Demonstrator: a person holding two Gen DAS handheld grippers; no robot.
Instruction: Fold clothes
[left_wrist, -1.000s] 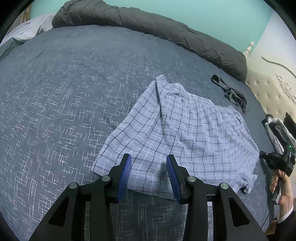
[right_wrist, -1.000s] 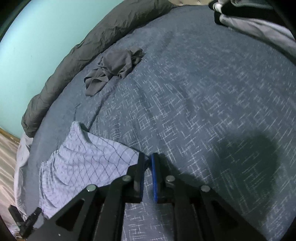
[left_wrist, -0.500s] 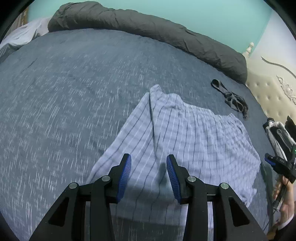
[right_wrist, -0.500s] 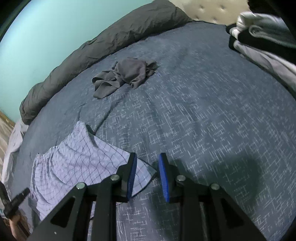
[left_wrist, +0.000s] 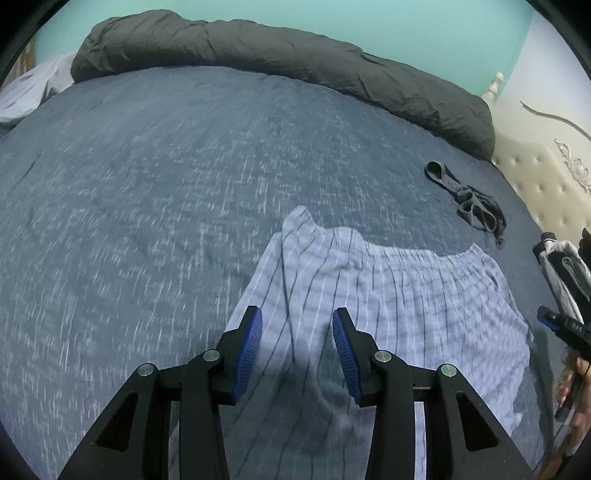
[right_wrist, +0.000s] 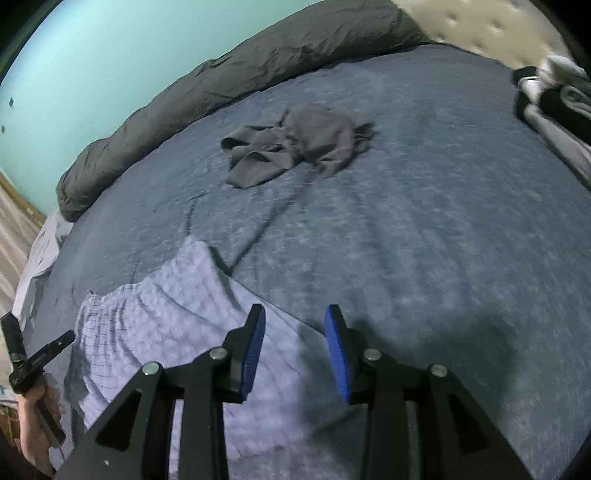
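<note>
A pair of light blue checked shorts (left_wrist: 399, 295) lies flat on the dark blue bed cover (left_wrist: 166, 184); it also shows in the right wrist view (right_wrist: 166, 325). My left gripper (left_wrist: 297, 332) is open and empty, hovering over the near hem of the shorts. My right gripper (right_wrist: 293, 332) is open and empty, over the shorts' right edge where the cloth meets the bed cover (right_wrist: 424, 221). The frames are blurred by motion.
A crumpled grey garment (right_wrist: 295, 144) lies further back on the bed, also seen in the left wrist view (left_wrist: 465, 199). A rolled dark grey duvet (left_wrist: 277, 59) runs along the far edge. A stack of folded clothes (right_wrist: 554, 107) sits at the right. A padded headboard (left_wrist: 546, 184) stands behind.
My right gripper has opened and let go of the shorts' corner, then lifted back. My left gripper has stayed open and moved forward over the shorts.
</note>
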